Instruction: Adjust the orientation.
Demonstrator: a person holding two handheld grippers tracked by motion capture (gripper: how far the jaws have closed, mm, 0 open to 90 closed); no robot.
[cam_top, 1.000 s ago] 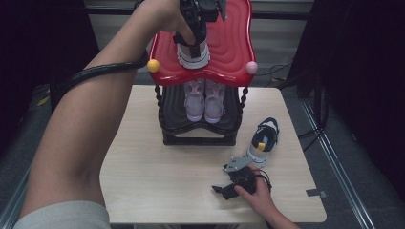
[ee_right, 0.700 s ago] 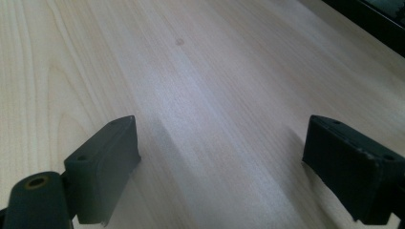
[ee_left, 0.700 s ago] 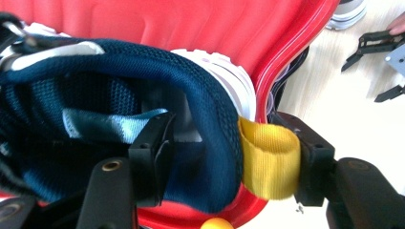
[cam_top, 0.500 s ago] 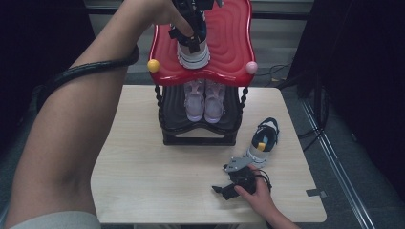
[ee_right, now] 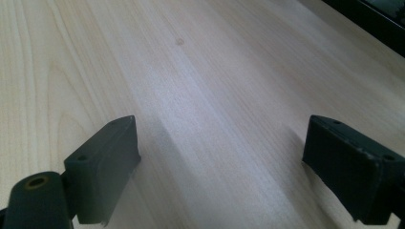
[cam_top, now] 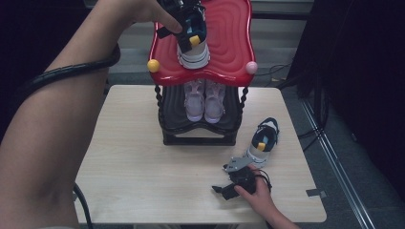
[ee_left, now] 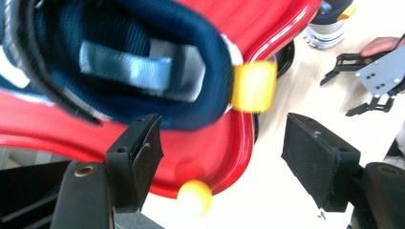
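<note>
Dark floor and black curtains are seen around a pale wooden table [cam_top: 133,181], on which a small two-level shoe rack [cam_top: 199,138] is placed near the far edge. Its red wavy top shelf [cam_top: 229,52] is edged by a yellow ball [cam_top: 153,65] at one front corner and a pink ball [cam_top: 251,67] at the other. A navy and white shoe [cam_top: 193,45] with a yellow heel tab is set on that red shelf, heel toward the person. A pair of pale pink shoes [cam_top: 204,98] is kept on the black lower shelf, side by side.

The left gripper [cam_top: 184,14] is held over the heel end of the navy shoe; its jaws have just been opening and are spread wide, released from the shoe. In the left gripper view the shoe's opening [ee_left: 133,67] and yellow tab are seen just beyond the jaws, with nothing pressed between the pads.

A second navy and white shoe [cam_top: 261,142] is left on the table, to the right of the rack and well apart from the first. Just in front of it the right gripper [cam_top: 220,190] is rested on the table by the right hand [cam_top: 255,195]. Its jaws are parted wide, nothing is held, and bare wood is seen between them in the right gripper view
</note>
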